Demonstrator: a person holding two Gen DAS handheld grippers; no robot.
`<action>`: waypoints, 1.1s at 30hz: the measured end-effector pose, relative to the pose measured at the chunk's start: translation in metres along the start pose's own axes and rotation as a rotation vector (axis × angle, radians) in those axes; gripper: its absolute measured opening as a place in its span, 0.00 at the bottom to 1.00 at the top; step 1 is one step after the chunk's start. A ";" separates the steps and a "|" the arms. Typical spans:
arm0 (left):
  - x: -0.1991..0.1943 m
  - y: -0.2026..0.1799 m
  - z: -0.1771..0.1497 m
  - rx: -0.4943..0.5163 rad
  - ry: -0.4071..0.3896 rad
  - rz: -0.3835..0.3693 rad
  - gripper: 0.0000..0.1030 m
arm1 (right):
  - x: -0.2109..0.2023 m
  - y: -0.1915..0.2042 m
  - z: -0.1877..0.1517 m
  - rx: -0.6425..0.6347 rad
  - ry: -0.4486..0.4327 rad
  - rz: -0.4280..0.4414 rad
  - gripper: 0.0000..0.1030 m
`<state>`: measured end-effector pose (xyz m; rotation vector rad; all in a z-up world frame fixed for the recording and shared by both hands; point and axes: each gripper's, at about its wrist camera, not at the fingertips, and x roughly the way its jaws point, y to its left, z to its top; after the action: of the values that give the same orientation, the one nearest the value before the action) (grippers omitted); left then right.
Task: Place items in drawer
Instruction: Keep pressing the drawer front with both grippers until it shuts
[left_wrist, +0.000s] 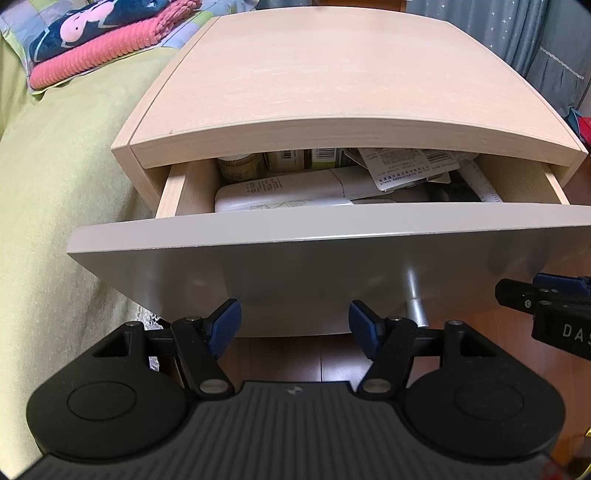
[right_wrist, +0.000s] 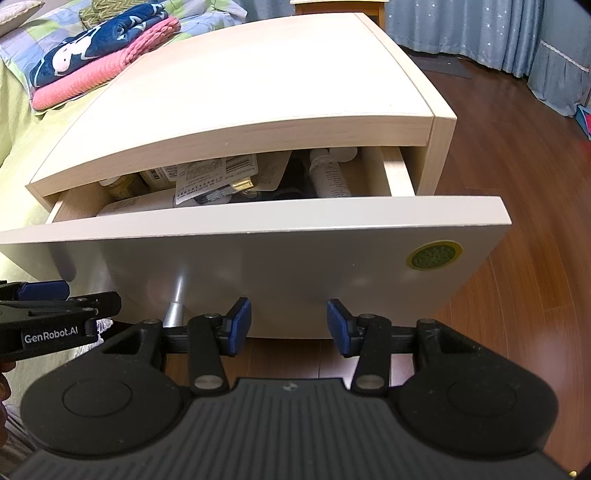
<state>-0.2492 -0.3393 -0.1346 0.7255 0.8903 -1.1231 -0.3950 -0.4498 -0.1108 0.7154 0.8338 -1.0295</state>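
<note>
A light wood nightstand has its top drawer pulled partly out. Inside lie white tubes, a bottle, small boxes and printed packets. A silver handle sticks out of the drawer front. My left gripper hangs open and empty just below the drawer front. My right gripper is also open and empty in front of the drawer. Each gripper shows at the edge of the other's view.
A bed with a yellow-green cover touches the nightstand's left side, with folded pink and navy blankets on it. Wooden floor lies to the right. Blue-grey curtains hang behind.
</note>
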 end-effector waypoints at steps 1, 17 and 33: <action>0.000 0.000 0.000 0.000 0.000 -0.001 0.64 | 0.000 0.000 0.000 0.001 -0.001 -0.001 0.40; -0.002 0.001 0.004 0.006 -0.002 0.000 0.64 | -0.002 0.002 -0.003 -0.002 -0.010 -0.014 0.40; -0.006 0.002 0.004 0.010 -0.010 0.005 0.64 | -0.003 0.004 -0.003 -0.007 -0.014 -0.024 0.40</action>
<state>-0.2478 -0.3394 -0.1279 0.7299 0.8747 -1.1269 -0.3926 -0.4445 -0.1088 0.6933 0.8352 -1.0514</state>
